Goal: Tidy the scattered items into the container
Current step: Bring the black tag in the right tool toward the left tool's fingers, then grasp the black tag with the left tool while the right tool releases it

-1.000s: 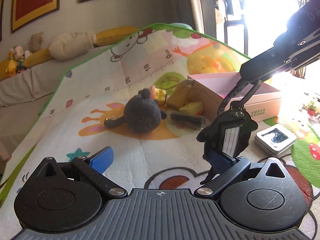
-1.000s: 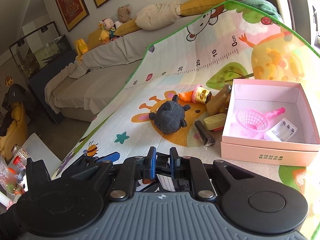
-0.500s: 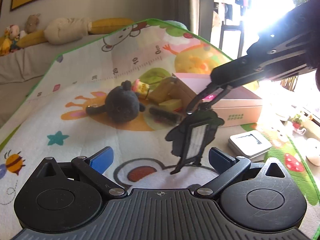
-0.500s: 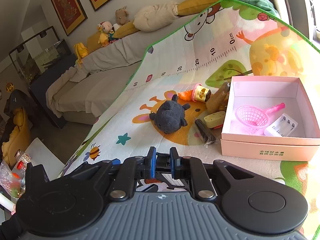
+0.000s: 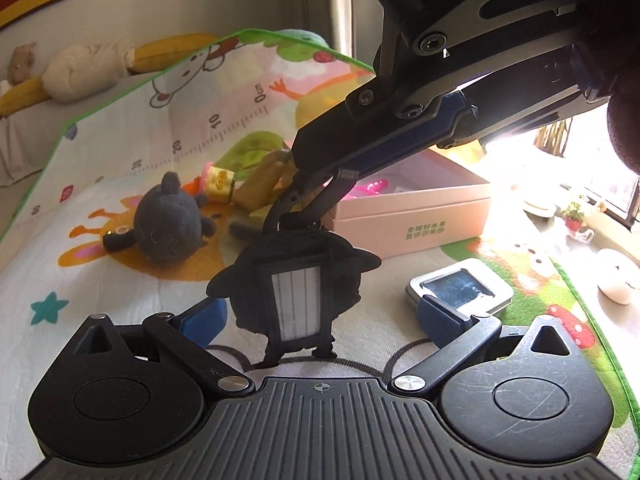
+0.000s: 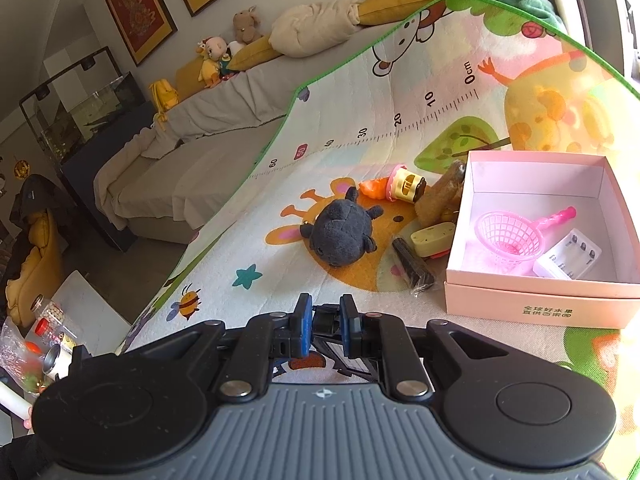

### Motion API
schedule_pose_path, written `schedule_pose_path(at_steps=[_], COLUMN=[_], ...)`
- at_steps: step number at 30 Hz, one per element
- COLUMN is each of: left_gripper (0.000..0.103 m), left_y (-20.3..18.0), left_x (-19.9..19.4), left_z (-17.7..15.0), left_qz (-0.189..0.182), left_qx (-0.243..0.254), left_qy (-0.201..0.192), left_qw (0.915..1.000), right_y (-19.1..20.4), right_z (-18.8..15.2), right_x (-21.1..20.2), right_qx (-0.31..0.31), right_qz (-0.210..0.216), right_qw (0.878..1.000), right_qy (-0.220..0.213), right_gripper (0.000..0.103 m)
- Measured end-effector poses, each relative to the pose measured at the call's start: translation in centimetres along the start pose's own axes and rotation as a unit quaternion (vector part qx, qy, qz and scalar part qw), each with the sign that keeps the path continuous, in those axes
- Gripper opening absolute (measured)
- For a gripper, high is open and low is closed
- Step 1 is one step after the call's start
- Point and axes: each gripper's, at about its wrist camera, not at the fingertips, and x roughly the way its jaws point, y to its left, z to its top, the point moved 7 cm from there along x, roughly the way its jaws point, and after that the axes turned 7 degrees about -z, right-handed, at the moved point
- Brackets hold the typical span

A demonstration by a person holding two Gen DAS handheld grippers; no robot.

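Note:
A black figure-shaped tag [image 5: 296, 292] with a white striped window hangs from a black clip [image 5: 308, 204]. My right gripper [image 6: 326, 320] is shut on that clip and reaches in from the upper right in the left wrist view [image 5: 320, 172]. My left gripper [image 5: 318, 316] is open, and the tag dangles between its blue pads [image 5: 202, 320] without touching them. The pink box [image 6: 540, 300] sits on the mat to the right, holding a pink net scoop [image 6: 508, 240] and a white battery case [image 6: 568, 256]. A dark plush toy [image 6: 340, 236] lies left of the box.
Against the box's left side lie a yellow toy cup [image 6: 406, 182], a brown item [image 6: 440, 196], a yellow block [image 6: 432, 236] and a black wrapped bar [image 6: 412, 268]. A metal tin [image 5: 460, 286] rests near the box's front. A grey sofa [image 6: 192, 160] borders the colourful play mat [image 6: 360, 120].
The left gripper has shifted, so the hanging tag went from touching its right finger to hanging midway between both pads. The right gripper looms larger in its view. The right wrist view barely changed.

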Motion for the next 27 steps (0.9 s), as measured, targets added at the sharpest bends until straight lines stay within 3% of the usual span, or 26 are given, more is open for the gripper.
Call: schedule_pose_path(at_steps=[3, 13, 16, 23, 24, 26, 27], left_gripper=[0.103, 0.102, 0.078, 0.078, 0.078, 0.078, 0.078], left_y=[0.0, -0.2, 0.0, 0.1, 0.0, -0.1, -0.1], left_x=[0.8, 2.7, 2.7, 1.6, 1.2, 0.4, -0.1], left_z=[0.0, 0.5, 0.6, 0.7, 0.7, 0.4, 0.2], left_qz=[-0.011, 0.03, 0.049, 0.037, 0.031, 0.023, 0.018], left_qx=[0.015, 0.055, 0.07, 0.07, 0.065, 0.058, 0.053], left_qy=[-0.003, -0.016, -0.013, -0.007, -0.006, -0.002, 0.001], left_qw=[0.9998, 0.9979, 0.9963, 0.9969, 0.9973, 0.998, 0.9984], right_y=[-0.3, -0.9, -1.3, -1.6, -1.7, -2.2, -2.6], right_z=[0.2, 0.2, 0.2, 0.1, 0.1, 0.0, -0.1], right_x=[0.1, 0.1, 0.0, -0.2, -0.5, -1.2, -1.7], right_qx=[0.005, 0.019, 0.022, 0.026, 0.023, 0.017, 0.013], right_qz=[-0.002, 0.002, 0.0, 0.001, -0.003, -0.018, -0.031], right_qw=[1.0, 1.0, 1.0, 1.0, 1.0, 0.999, 0.998], right_qy=[-0.002, 0.002, 0.0, -0.008, -0.018, -0.038, -0.051], right_gripper=[0.014, 0.014, 0.014, 0.015, 0.018, 0.034, 0.048])
